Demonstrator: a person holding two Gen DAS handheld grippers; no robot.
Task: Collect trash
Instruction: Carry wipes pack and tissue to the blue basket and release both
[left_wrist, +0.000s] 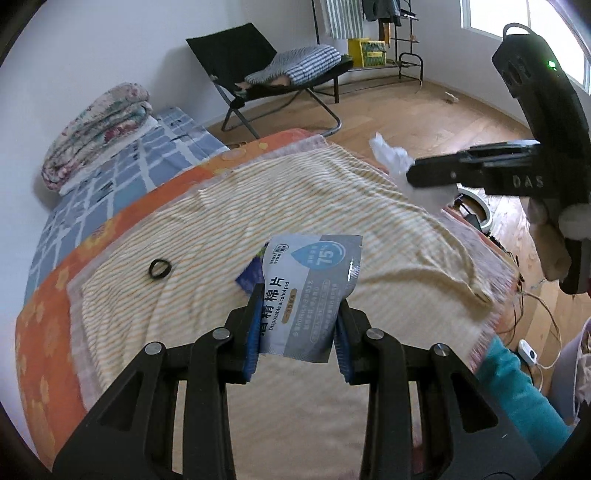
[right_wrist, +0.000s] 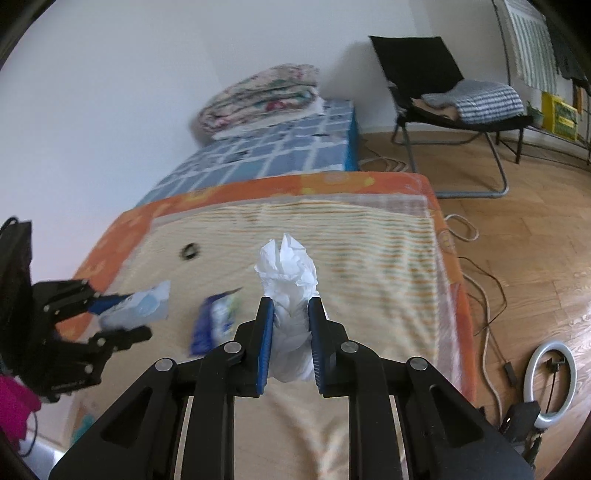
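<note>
The left tongs (left_wrist: 299, 332) are clamped on a grey-and-white alcohol pad packet (left_wrist: 310, 295), its lower half pinched between the blue pads (left_wrist: 253, 339) and its top standing free above the striped blanket (left_wrist: 258, 206); the packet is lifted clear of the bed. From the right wrist view the same tongs (right_wrist: 122, 314) show at the left edge with the packet (right_wrist: 140, 304) blurred between them.

The right tongs (right_wrist: 290, 332) are clamped on a crumpled white tissue (right_wrist: 290, 273) — its wad rises above the fingertips and more of it hangs down between the pads (right_wrist: 266, 343). In the left wrist view the right tongs (left_wrist: 417, 173) reach in from the right side, the tissue (left_wrist: 391, 155) bunched at their tip over the bed's far edge.

A blue wrapper (right_wrist: 216, 321) lies on the blanket (right_wrist: 369, 258) between the two tongs, blurred here; in the left wrist view only a corner of it (left_wrist: 251, 275) peeks from behind the packet. A black hair tie (left_wrist: 160, 268) rests on the blanket, well apart to the left.

Beyond — a folded floral quilt (left_wrist: 99, 129) on a blue checked mattress (left_wrist: 122, 173); a black folding chair (left_wrist: 258, 70) on the wooden floor (left_wrist: 424, 110).
</note>
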